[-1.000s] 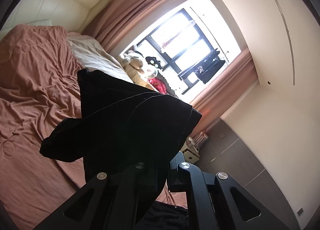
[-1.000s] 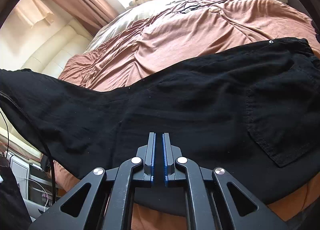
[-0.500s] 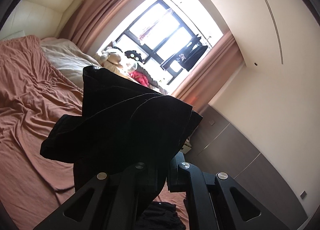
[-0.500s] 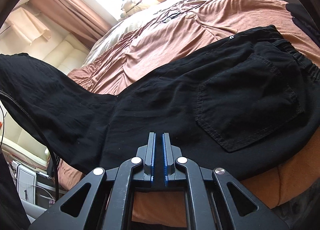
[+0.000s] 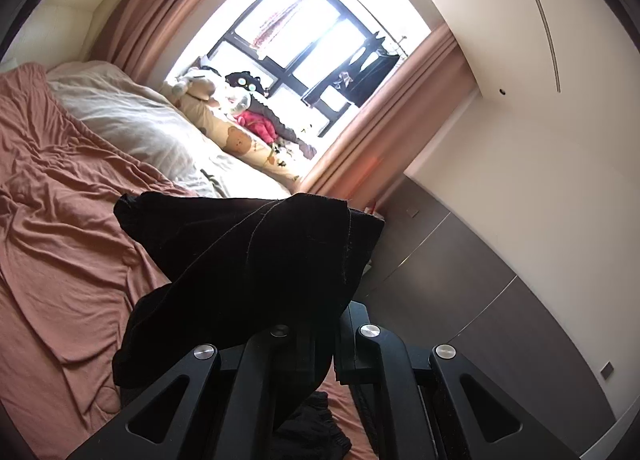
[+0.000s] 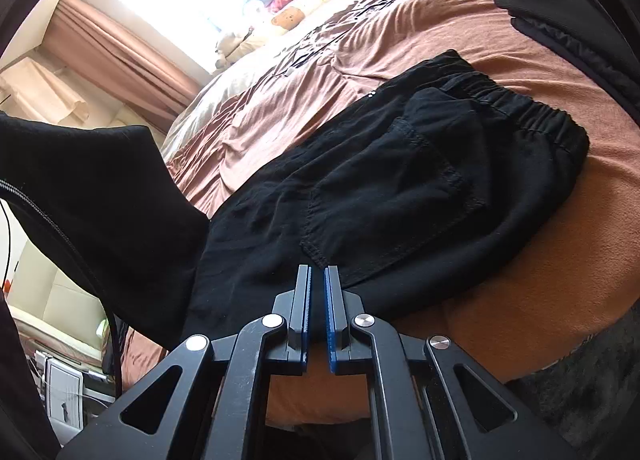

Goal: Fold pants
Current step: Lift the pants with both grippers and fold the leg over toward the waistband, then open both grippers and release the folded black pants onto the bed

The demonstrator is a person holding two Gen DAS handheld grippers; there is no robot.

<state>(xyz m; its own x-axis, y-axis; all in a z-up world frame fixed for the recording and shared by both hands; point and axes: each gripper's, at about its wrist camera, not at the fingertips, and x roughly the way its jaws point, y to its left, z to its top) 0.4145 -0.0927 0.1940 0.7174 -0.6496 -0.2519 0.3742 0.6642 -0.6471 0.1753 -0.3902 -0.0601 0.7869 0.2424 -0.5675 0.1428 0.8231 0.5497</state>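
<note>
The black pants [image 6: 400, 188] lie on the rust-coloured bed sheet [image 6: 420, 28], back pocket [image 6: 392, 196] up and elastic waistband [image 6: 532, 112] at the right. One leg end [image 6: 100, 200] is lifted off the bed at the left. My right gripper [image 6: 316, 272] is shut, its blue pads [image 6: 306, 300] pinching the cloth's near edge just before the pocket. In the left wrist view the black cloth [image 5: 260, 260] drapes over my left gripper [image 5: 320, 312], which is shut on it. Its fingertips are hidden under the fabric.
Another dark garment [image 6: 560, 20] lies on the bed at the far right, and a black heap [image 5: 312, 424] sits below my left gripper. Pillows and plush toys [image 5: 240, 132] line the window side. Grey wall panels [image 5: 460, 280] stand on the right.
Both grippers have carried the pants' leg end across the bed toward the waistband. The pocket and waistband have come nearer in the right view. The left view has swung toward the window.
</note>
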